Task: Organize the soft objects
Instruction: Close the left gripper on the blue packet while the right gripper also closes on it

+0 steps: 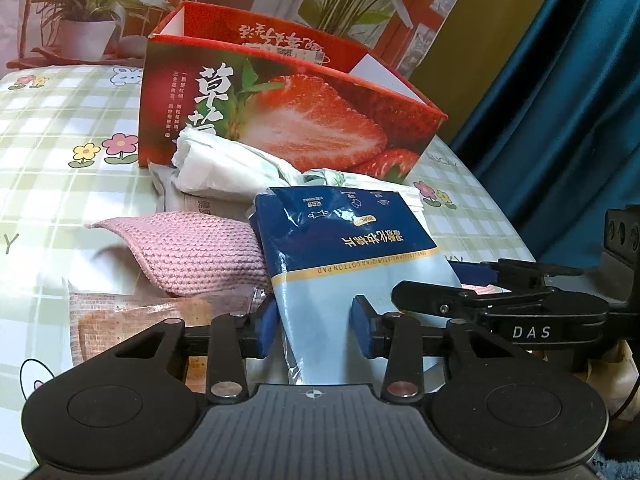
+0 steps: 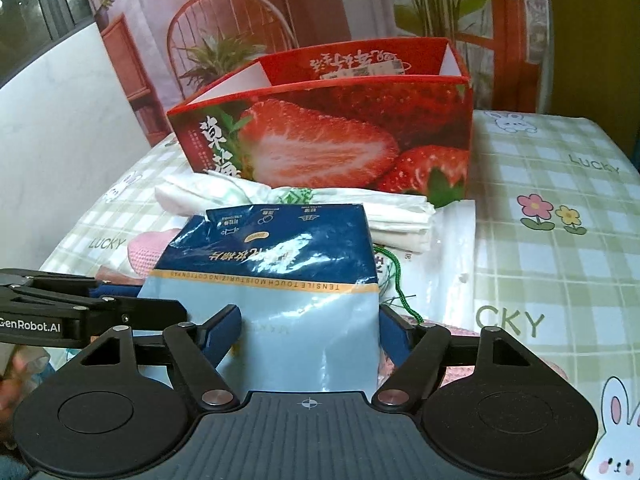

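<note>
Jaws of both grippers around cotton-pad pack [image 2: 280,280]

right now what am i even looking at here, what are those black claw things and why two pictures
The black claws are two hand-held grippers, each carried by a person, each with a camera looking along its fingers; hence two pictures. The left gripper and the right gripper both have blue pads around the same blue plastic pack of cotton pads; how firmly either grips is unclear. On the green checked tablecloth lie a pink knitted cloth, folded white packets and an open red strawberry-printed cardboard box behind them.
</note>
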`<state>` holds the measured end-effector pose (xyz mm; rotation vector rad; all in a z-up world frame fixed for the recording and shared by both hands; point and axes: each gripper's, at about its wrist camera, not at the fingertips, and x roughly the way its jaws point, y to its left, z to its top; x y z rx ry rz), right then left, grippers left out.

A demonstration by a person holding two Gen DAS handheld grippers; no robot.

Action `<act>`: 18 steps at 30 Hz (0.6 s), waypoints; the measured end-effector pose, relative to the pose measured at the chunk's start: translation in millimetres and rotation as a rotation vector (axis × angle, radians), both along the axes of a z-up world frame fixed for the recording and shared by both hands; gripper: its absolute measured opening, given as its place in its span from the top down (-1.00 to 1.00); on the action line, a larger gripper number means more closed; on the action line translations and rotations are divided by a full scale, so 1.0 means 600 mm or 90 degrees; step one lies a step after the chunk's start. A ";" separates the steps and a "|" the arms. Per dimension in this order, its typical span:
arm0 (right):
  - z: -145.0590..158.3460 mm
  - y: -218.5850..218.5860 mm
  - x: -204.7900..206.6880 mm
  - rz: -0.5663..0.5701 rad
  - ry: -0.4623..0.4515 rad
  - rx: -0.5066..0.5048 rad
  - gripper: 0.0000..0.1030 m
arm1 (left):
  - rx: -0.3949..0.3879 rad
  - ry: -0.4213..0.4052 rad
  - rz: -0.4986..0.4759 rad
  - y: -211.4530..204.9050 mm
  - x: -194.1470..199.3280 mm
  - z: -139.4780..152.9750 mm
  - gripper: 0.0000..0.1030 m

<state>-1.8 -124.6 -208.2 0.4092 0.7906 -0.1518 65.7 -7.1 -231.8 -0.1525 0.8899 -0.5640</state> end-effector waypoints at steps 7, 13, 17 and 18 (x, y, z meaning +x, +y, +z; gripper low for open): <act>0.007 0.007 0.003 0.013 -0.001 -0.023 0.09 | -0.004 -0.019 0.004 0.001 -0.003 0.010 0.46; 0.027 0.015 -0.001 0.027 -0.014 -0.060 0.49 | -0.012 -0.035 0.017 0.009 -0.007 0.022 0.51; 0.039 0.015 -0.007 0.027 -0.027 -0.069 0.54 | -0.016 -0.065 0.011 0.008 -0.015 0.038 0.52; 0.043 0.015 -0.008 0.027 -0.031 -0.072 0.54 | -0.016 -0.072 0.010 0.007 -0.016 0.043 0.52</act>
